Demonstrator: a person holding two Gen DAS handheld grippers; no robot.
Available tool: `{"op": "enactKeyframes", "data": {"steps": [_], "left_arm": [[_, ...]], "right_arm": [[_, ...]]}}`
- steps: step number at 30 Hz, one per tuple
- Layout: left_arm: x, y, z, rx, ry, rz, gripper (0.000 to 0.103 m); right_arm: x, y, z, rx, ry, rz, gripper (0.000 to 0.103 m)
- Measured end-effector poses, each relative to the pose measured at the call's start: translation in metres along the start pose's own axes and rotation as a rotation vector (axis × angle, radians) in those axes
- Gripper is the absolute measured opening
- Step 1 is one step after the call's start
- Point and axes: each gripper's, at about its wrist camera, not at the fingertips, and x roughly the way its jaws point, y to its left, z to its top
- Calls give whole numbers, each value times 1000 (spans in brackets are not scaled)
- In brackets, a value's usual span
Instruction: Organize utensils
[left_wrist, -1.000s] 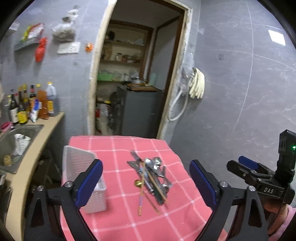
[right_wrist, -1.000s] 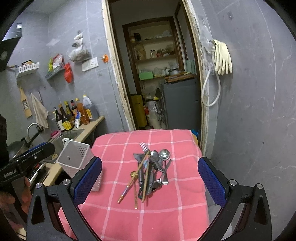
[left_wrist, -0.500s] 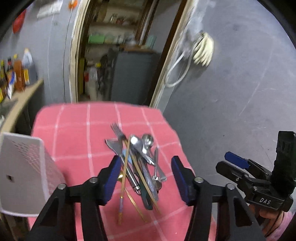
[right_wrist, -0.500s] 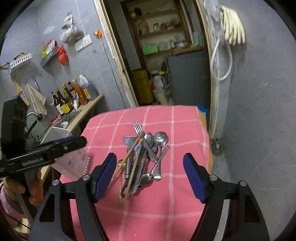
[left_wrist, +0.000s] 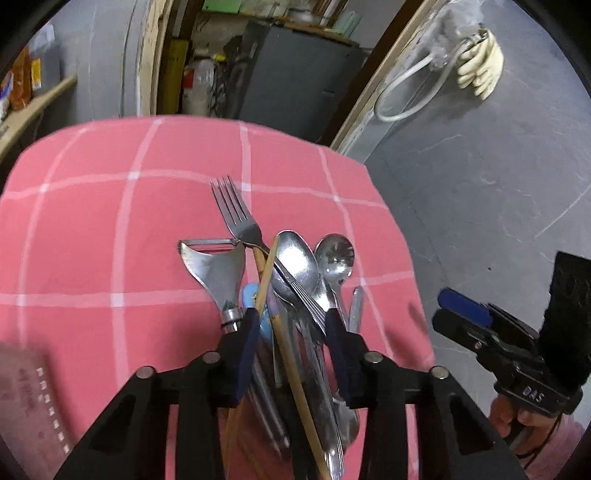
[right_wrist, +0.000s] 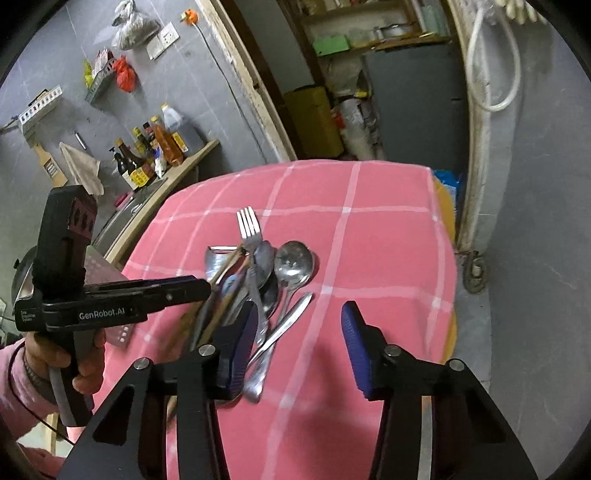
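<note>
- The utensil pile (left_wrist: 291, 295) is still lying unsorted on the pink tablecloth (left_wrist: 92, 229).
- The left gripper (left_wrist: 290, 326) jaws are being closed around several handles in that pile.
- The right gripper (right_wrist: 297, 343) jaws are being closed beside the pile; nothing is being pinched.
- No utensil is being placed yet.

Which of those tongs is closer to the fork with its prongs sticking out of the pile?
Left. The left tongs straddle the pile just below the fork, closing around its handle end. The right tongs sit off to the pile's side.
</note>
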Motion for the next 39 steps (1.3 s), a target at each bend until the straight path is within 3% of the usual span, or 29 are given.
{"op": "enactKeyframes", "data": {"steps": [9, 11, 17, 22, 26, 31, 36, 39], "left_arm": [[34, 1, 6, -21, 115, 42, 10], [36, 4, 8, -48, 124, 30, 10], [15, 4, 6, -72, 74, -11, 10], [-2, 8, 1, -63, -5, 68, 10], [3, 19, 8, -87, 1, 122, 10], [12, 19, 9, -82, 31, 118, 11], [17, 17, 15, -86, 80, 32, 11], [27, 12, 16, -72, 123, 50, 11]], "right_arm": [[38, -4, 15, -46, 46, 64, 42], [46, -4, 20, -63, 57, 75, 34], [67, -8, 28, -57, 85, 118, 34], [83, -8, 28, -63, 107, 138, 34], [90, -7, 29, -67, 112, 155, 32], [96, -3, 29, -67, 118, 166, 22], [94, -9, 27, -32, 106, 170, 11], [93, -12, 25, -29, 105, 170, 8]]}}
